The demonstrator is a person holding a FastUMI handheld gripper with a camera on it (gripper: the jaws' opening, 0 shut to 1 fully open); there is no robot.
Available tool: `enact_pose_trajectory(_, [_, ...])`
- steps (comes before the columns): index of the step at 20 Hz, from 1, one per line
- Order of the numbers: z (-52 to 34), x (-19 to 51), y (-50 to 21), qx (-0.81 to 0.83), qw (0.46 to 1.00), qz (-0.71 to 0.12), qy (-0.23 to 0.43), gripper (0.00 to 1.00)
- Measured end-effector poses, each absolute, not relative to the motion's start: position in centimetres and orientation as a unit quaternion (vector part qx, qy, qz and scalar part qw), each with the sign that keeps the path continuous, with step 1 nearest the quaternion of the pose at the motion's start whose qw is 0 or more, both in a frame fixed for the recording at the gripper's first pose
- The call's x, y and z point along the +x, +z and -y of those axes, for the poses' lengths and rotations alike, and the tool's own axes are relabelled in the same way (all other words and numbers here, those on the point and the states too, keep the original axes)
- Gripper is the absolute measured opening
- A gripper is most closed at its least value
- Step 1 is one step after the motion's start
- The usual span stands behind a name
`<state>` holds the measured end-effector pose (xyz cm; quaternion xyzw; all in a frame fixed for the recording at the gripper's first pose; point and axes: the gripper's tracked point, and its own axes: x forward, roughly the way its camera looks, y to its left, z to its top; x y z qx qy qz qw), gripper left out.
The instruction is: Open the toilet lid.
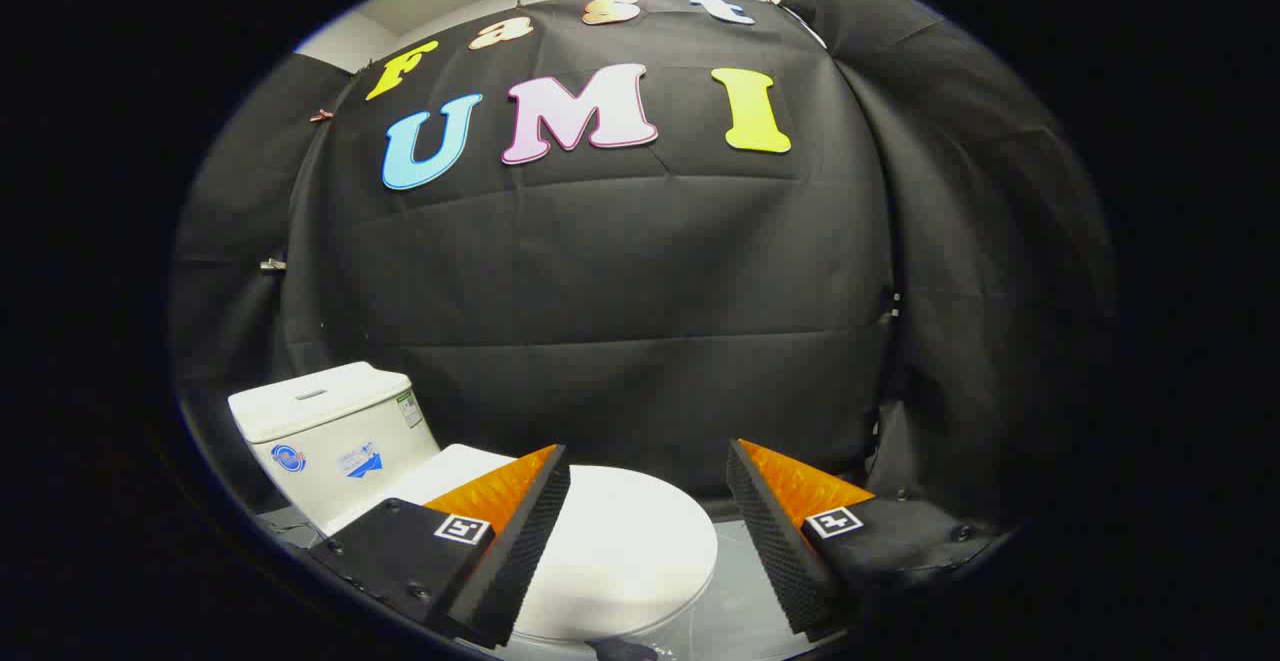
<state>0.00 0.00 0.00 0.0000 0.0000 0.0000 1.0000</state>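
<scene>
Black cloth wall [640, 271] across the whole background of the gripper view, creased and hung in panels, with a strip of pale ceiling at upper centre. Grey floor [735, 611] at lower centre right. White toilet at lower left: boxy tank [330, 431] with small stickers on its front, standing just left of the fingers. Toilet lid [620, 551] closed, lying flat and smooth over the bowl, low in the frame, partly between the two fingers and partly behind the left one. Gripper [648, 461] spread wide, fingers well apart, holding nothing and hovering above the lid without visible contact.
</scene>
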Motion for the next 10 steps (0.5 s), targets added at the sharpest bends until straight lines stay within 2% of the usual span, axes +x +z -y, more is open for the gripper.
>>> enact_pose_trajectory(10, [0.13, 0.15, 0.14, -0.004, 1.000, 0.001, -0.002, 0.99])
